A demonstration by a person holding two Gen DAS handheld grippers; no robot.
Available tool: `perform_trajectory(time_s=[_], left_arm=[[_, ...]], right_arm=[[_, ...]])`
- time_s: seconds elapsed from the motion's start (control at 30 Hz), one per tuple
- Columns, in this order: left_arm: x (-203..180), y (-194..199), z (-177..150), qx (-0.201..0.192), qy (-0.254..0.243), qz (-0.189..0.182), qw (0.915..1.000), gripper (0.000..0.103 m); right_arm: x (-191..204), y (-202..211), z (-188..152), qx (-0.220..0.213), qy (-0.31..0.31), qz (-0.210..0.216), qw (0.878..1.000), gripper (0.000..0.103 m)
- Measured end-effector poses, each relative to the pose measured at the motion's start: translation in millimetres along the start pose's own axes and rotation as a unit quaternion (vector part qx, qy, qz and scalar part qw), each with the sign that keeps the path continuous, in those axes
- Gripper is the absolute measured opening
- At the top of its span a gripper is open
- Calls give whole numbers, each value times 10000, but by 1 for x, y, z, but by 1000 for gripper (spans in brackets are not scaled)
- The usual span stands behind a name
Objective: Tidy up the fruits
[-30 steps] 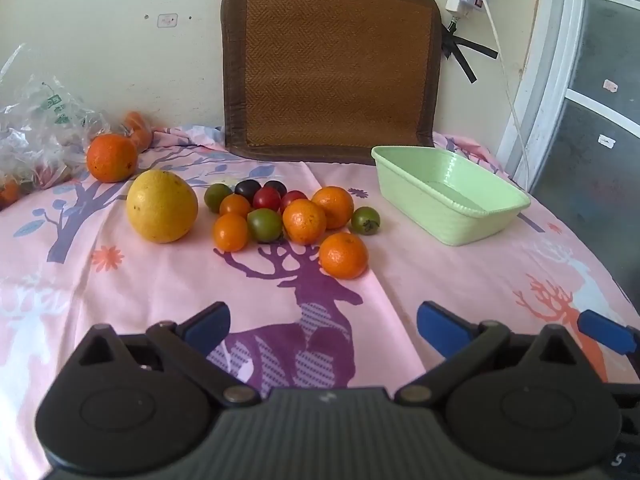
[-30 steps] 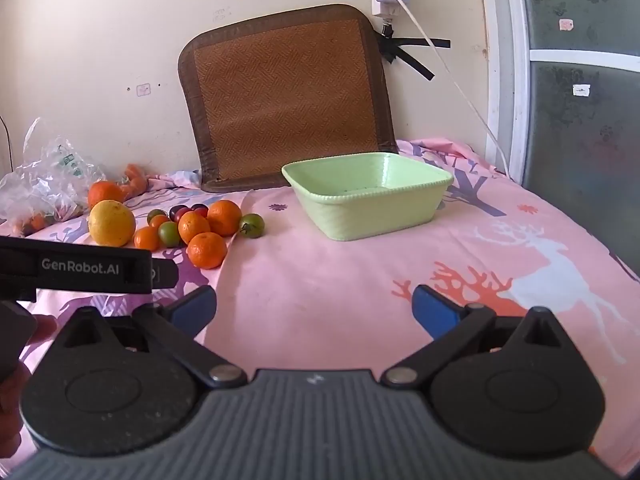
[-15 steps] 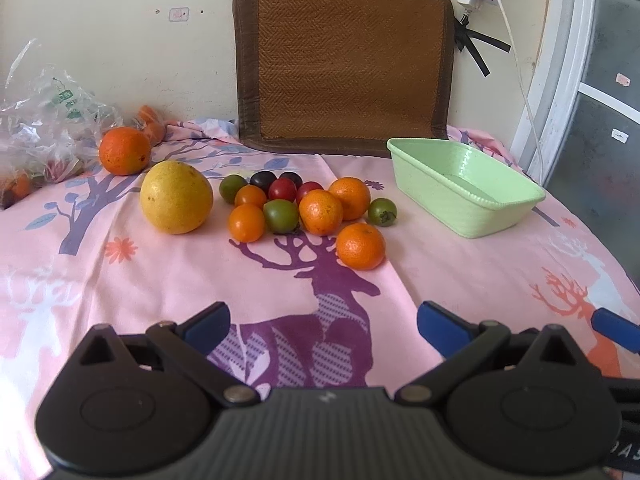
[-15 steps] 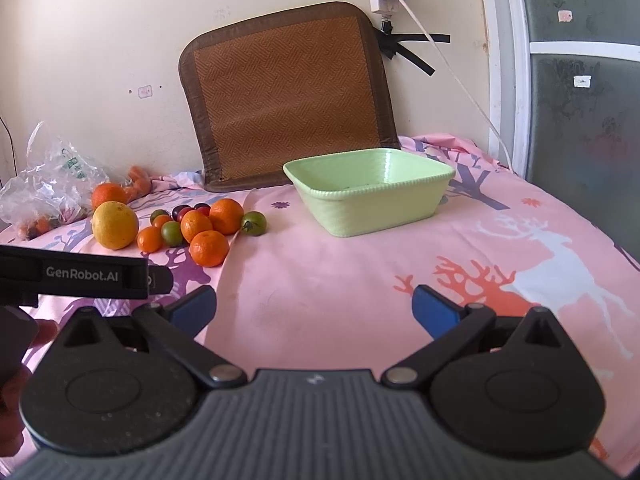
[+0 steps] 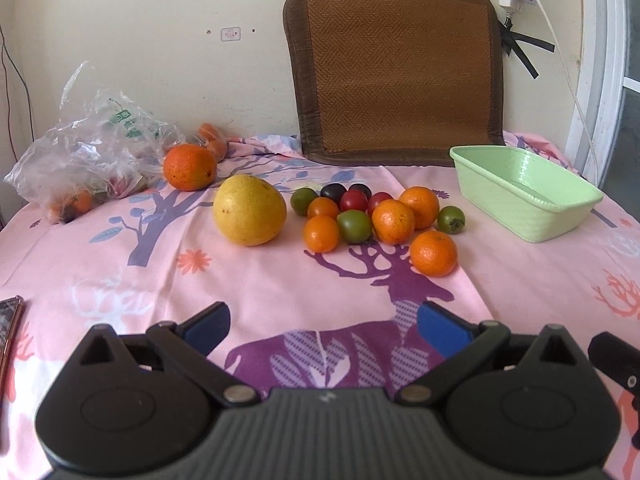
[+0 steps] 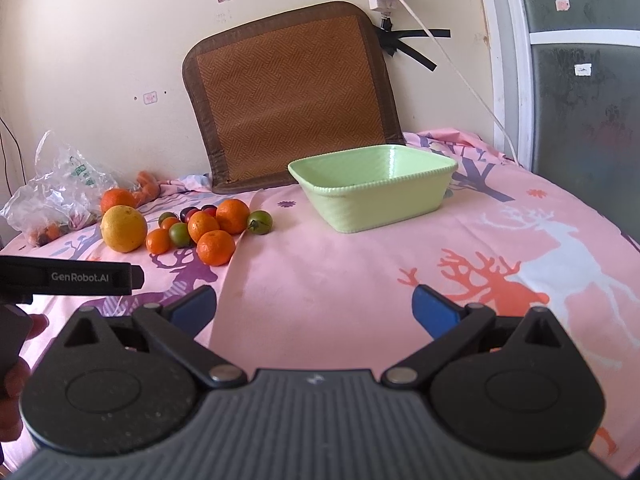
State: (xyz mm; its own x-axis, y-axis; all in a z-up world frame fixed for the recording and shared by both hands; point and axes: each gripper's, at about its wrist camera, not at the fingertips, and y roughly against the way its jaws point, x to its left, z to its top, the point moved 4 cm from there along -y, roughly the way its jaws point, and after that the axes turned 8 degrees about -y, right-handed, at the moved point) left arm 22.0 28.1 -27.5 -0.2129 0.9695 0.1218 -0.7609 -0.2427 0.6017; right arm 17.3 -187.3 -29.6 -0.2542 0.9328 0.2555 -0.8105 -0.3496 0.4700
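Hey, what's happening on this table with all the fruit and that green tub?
A person holds a handheld claw in each hand over a pink deer-print tablecloth. Both the left claw and the right claw are open and carry nothing. A big yellow citrus, oranges, and small red, green and dark tomatoes lie clustered on the cloth. The light green basket beside them looks empty, so no fruit has been sorted into it yet. A plastic bag lies at the far left.
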Motion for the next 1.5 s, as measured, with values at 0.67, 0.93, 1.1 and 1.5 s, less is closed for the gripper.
perform_trajectory(time_s=[0.67, 0.93, 1.1, 1.5], left_arm=[[-4, 8, -1, -33, -71, -204, 9998, 103], [2, 7, -5, -18, -65, -329, 9994, 103], [20, 3, -8, 19, 94, -242, 9997, 103], [78, -3, -19, -92, 462, 128, 9988, 103]], right_arm=[[-1, 5, -1, 2, -35, 139, 9999, 103], [3, 7, 0, -57, 23, 231, 9997, 103], [14, 3, 2, -80, 202, 342, 9992, 103], [67, -16, 17, -151, 865, 1076, 9903, 103]])
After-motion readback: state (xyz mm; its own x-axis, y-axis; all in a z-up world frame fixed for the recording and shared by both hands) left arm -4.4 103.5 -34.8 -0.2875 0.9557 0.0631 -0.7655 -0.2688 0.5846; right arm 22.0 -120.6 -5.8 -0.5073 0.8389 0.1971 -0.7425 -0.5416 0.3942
